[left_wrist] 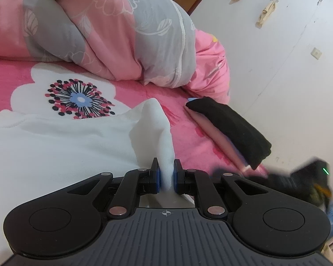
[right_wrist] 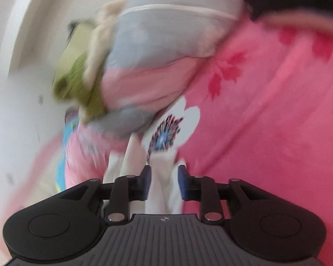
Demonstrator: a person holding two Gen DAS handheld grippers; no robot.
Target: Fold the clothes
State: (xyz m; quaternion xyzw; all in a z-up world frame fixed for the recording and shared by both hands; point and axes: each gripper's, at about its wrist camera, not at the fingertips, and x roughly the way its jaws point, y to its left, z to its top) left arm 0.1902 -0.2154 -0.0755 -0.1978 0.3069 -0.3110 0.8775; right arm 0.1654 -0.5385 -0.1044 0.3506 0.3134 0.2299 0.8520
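A white garment lies spread over the pink bed cover, filling the lower left of the left wrist view. My left gripper is shut on a raised peak of its cloth, which stands up between the blue pads. In the right wrist view, which is blurred by motion, my right gripper is shut on another bunch of the white garment that hangs down between its fingers. The other gripper shows as a dark blur at the lower right of the left wrist view.
A pink and grey floral quilt is heaped at the back of the bed. A folded black garment lies on a folded pink one near the white wall. The pink bed cover carries a white flower print.
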